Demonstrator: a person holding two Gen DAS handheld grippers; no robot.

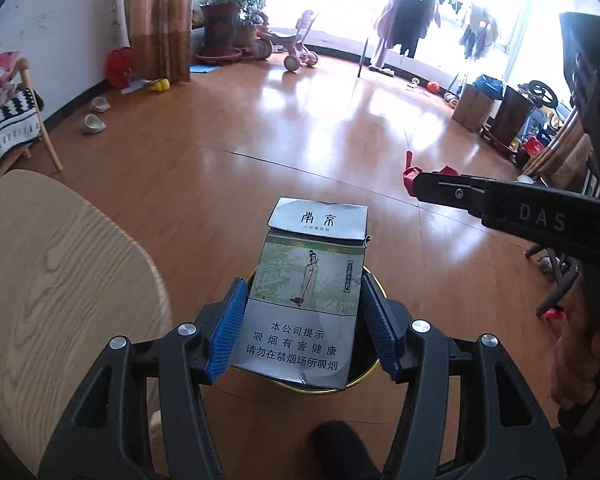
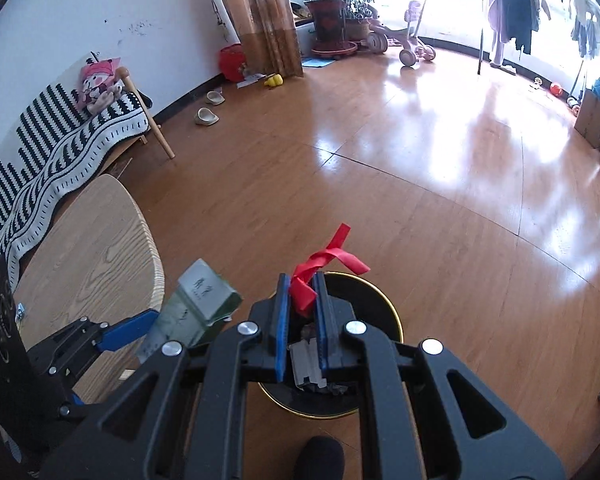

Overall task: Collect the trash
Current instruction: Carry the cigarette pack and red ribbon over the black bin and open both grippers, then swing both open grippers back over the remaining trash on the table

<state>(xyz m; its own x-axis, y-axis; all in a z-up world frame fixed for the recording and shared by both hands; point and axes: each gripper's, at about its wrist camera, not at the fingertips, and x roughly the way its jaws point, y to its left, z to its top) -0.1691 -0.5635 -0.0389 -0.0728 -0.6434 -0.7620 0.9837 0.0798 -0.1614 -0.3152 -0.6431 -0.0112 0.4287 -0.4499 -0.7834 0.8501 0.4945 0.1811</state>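
My left gripper [image 1: 304, 316] is shut on a grey and green cigarette pack [image 1: 308, 292] and holds it above a round black bin with a gold rim [image 1: 374, 368]. The pack also shows in the right wrist view [image 2: 198, 312], left of my right gripper. My right gripper [image 2: 300, 296] is shut on a crumpled red ribbon [image 2: 324, 268] and hangs over the same bin [image 2: 384, 308]. In the left wrist view the right gripper [image 1: 420, 184] reaches in from the right with the ribbon [image 1: 410, 174] at its tip. Some grey trash [image 2: 306, 364] lies inside the bin.
A light wooden round table [image 1: 60, 292] stands left of the bin, also in the right wrist view [image 2: 92, 256]. A bench with a striped blanket [image 2: 60, 148] lines the left wall. Glossy wooden floor [image 2: 420, 160] stretches ahead. Plants, a tricycle [image 2: 404, 40] and a clothes rack stand by the window.
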